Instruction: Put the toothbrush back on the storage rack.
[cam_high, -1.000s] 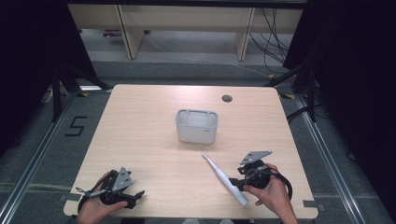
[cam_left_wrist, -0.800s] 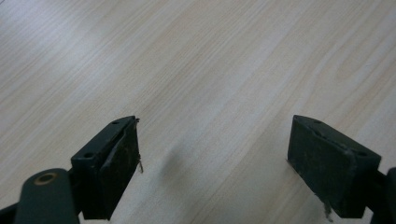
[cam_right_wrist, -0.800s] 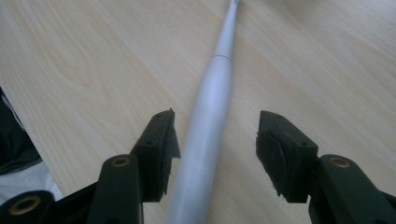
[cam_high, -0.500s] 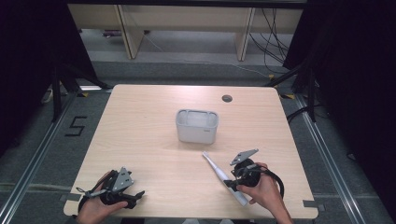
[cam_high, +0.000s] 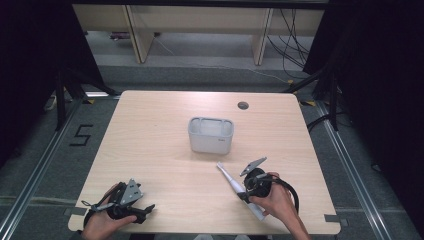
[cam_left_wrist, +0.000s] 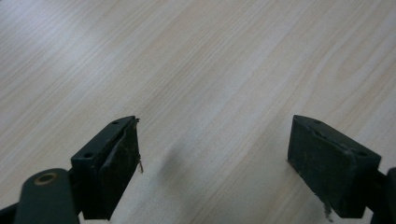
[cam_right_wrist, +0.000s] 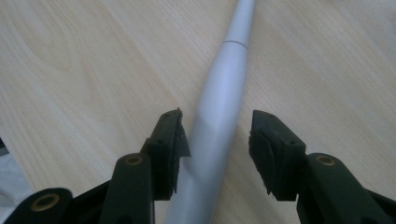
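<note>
My right tongs (cam_right_wrist: 215, 140) straddle toothbrush (cam_right_wrist: 219, 126) handle, jaws narrow, not yet clamped. Toothbrush lies flat on surface (cam_high: 165, 145), long axis along tongs, head toward bin (cam_high: 210, 135). Left tongs (cam_left_wrist: 215, 158) wide, empty, far.

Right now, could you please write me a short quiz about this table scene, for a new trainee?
1. True or false: the right gripper has its jaws on either side of the white electric toothbrush, with a gap still visible at one jaw.
2. Which thing stands near the middle of the wooden table? A) a white rectangular container B) a red bowl C) a stack of plates
3. Fill in: in the left gripper view, the left gripper is wide ____, with only bare wood between its jaws.

Key: 1 true; 2 A; 3 open.
</note>
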